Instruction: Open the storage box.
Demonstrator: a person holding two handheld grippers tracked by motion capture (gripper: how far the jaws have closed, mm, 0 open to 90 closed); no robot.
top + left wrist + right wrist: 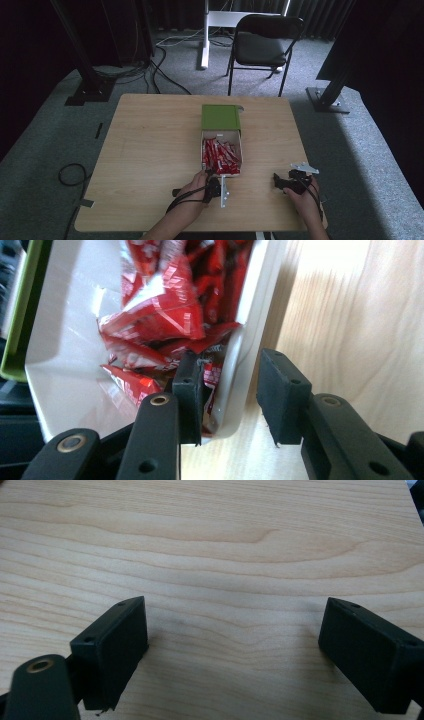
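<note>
Your left claw (227, 395) sits at the near end of the white box (65, 355), straddling its wall: one jaw inside among the red packets (160, 315), the other outside over the worktop (350, 315). The jaws stand parted and a gap shows on the outer side, so the wall is not clamped; whether the inner pad touches a packet is hard to tell. Your right claw (292, 180) rests to the right of the box, well apart from it, jaws spread wide over bare wood. Beyond the packets, the box's green lid (220, 118) covers its far end.
</note>
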